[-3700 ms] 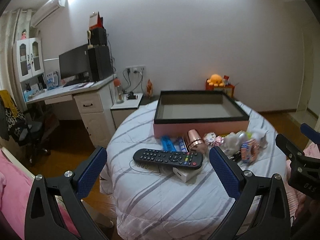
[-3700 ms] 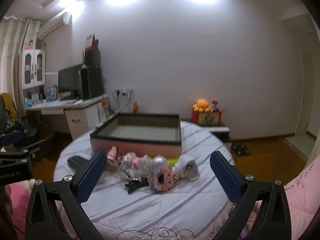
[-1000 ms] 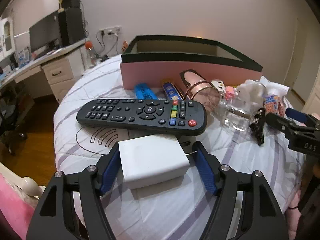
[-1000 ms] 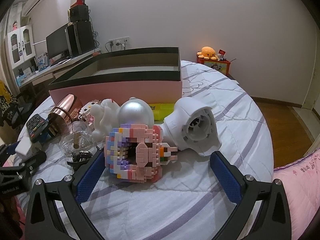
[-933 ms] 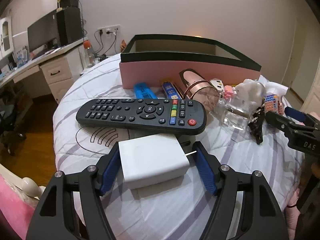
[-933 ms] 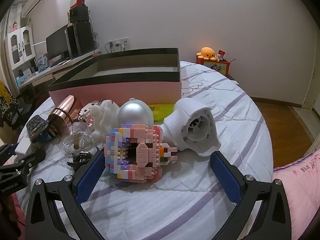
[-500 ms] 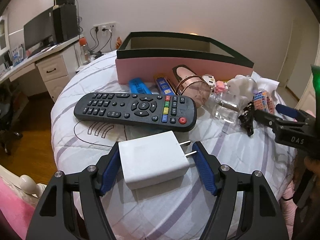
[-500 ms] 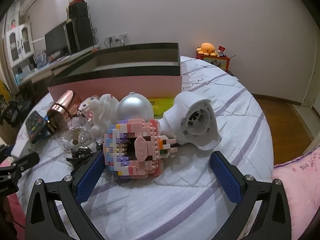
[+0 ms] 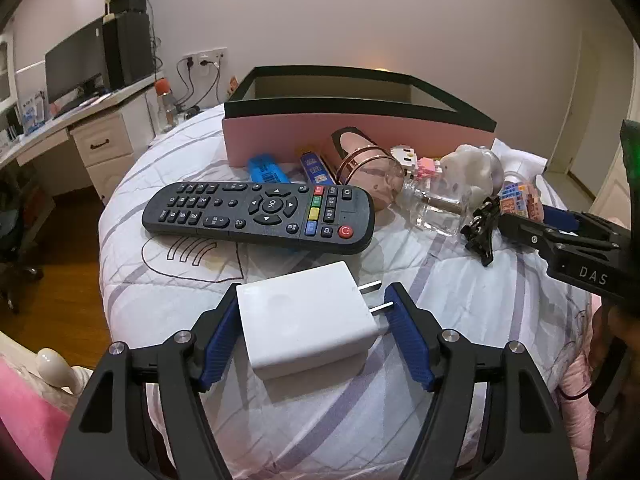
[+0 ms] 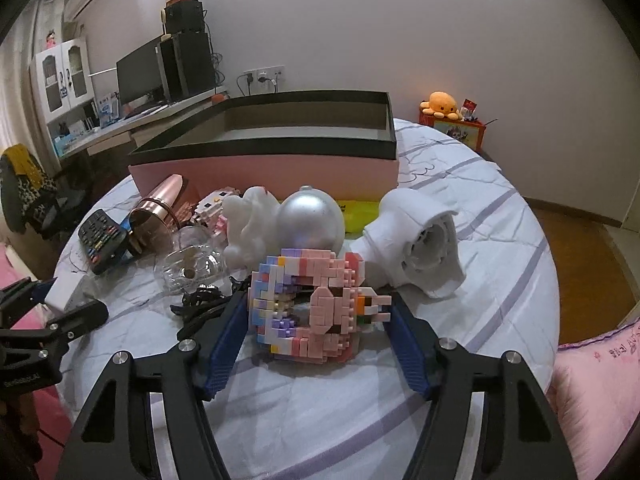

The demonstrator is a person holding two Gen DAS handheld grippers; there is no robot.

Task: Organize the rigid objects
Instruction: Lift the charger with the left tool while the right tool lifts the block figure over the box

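Note:
My left gripper [image 9: 313, 292] is shut on a white charger plug [image 9: 304, 320]: one blue pad is on its body, the other against its prongs. It hangs just above the striped bedcover [image 9: 420, 288], in front of a black remote [image 9: 256, 212]. My right gripper [image 10: 318, 298] has its jaws closing around a pastel brick-built figure [image 10: 308, 304], and both pads touch its sides. An open pink box with a black rim [image 10: 264, 172] stands behind the pile. The left gripper [image 10: 52, 320] also shows at the right wrist view's left edge.
Lying between box and grippers are a rose-gold cylinder [image 9: 368, 164], a glass bottle [image 9: 432, 208], a white figurine [image 10: 248, 232], a silver ball [image 10: 312, 216], a black clip [image 9: 482, 228] and a white fan-like gadget [image 10: 424, 248]. A desk [image 9: 80, 120] stands far left.
The right gripper's jaws have come in from wide open onto the brick figure's sides. The left gripper has drawn the charger slightly back from the remote.

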